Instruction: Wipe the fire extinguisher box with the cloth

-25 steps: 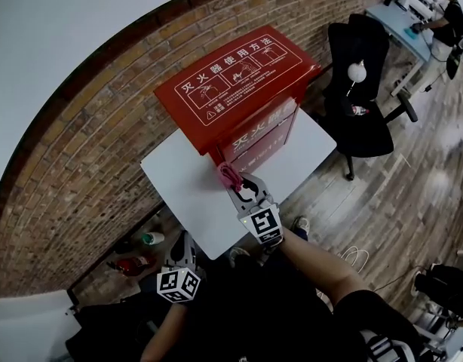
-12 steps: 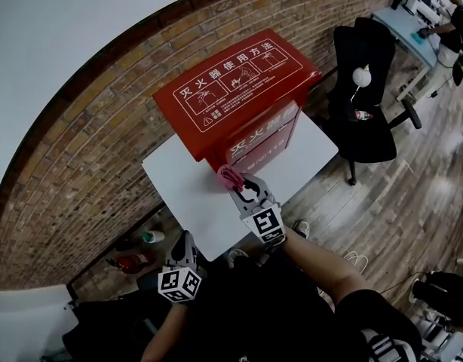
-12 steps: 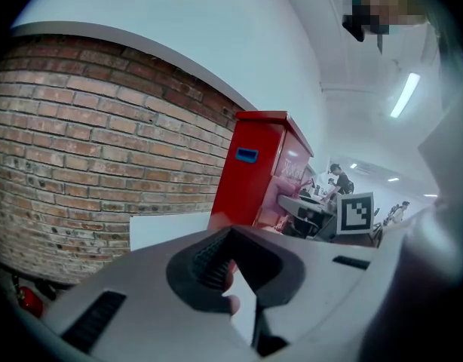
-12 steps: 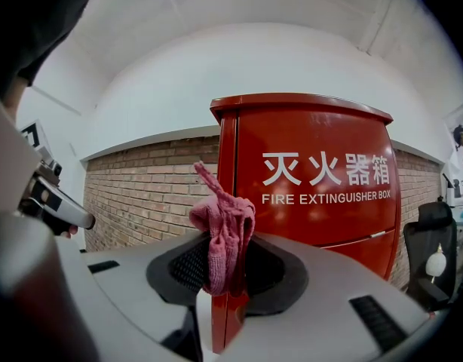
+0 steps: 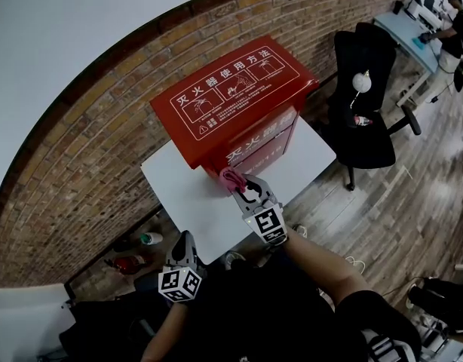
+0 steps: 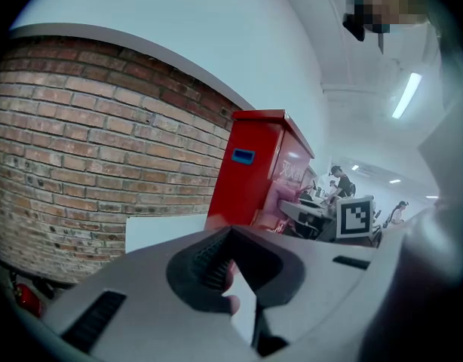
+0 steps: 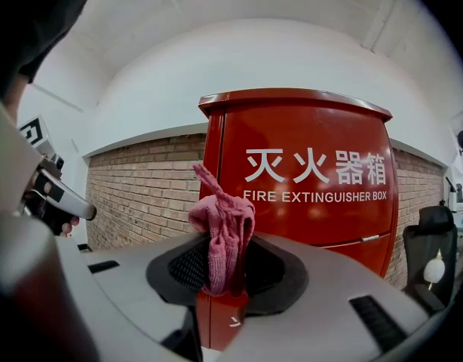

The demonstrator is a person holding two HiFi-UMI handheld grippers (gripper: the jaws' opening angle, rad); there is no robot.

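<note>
So the right claw (image 7: 225, 281) is pinching the pink cloth (image 7: 221, 228) right up by the front of the box (image 7: 314, 202). The left claw (image 6: 239, 300) sits well back from the box, pressed together.

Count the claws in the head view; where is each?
2. The right claw grips the pink cloth at the front of the red fire extinguisher box, over the white table; the left claw hangs shut and empty off the table's near edge.
</note>
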